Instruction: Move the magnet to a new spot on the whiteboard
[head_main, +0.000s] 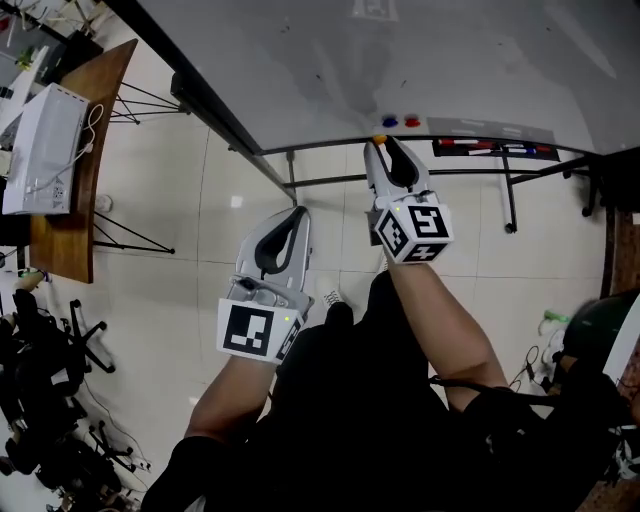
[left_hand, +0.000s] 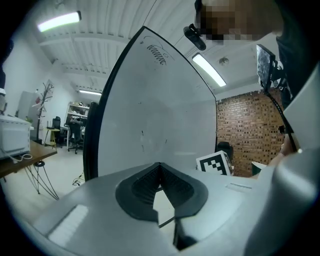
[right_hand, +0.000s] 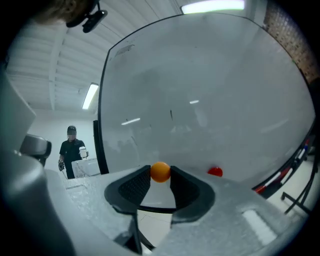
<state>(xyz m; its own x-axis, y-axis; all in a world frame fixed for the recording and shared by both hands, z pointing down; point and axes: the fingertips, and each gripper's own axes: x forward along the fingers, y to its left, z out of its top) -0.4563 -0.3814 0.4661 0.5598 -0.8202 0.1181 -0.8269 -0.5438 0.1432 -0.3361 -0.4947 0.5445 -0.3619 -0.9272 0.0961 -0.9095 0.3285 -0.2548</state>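
Grip of right tongs (right_hand: 160, 175) on orange magnet (right_hand: 160, 171); left tongs (left_hand: 160, 167) closed, empty.

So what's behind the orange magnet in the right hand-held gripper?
Bare whiteboard, with a red magnet to its right. The orange magnet hides its own contact spot.

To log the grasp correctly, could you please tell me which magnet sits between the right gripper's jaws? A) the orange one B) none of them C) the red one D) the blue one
A: the orange magnet sits between the jaw tips of the right gripper, touching both, while the red magnet lies off to the side on the whiteboard.
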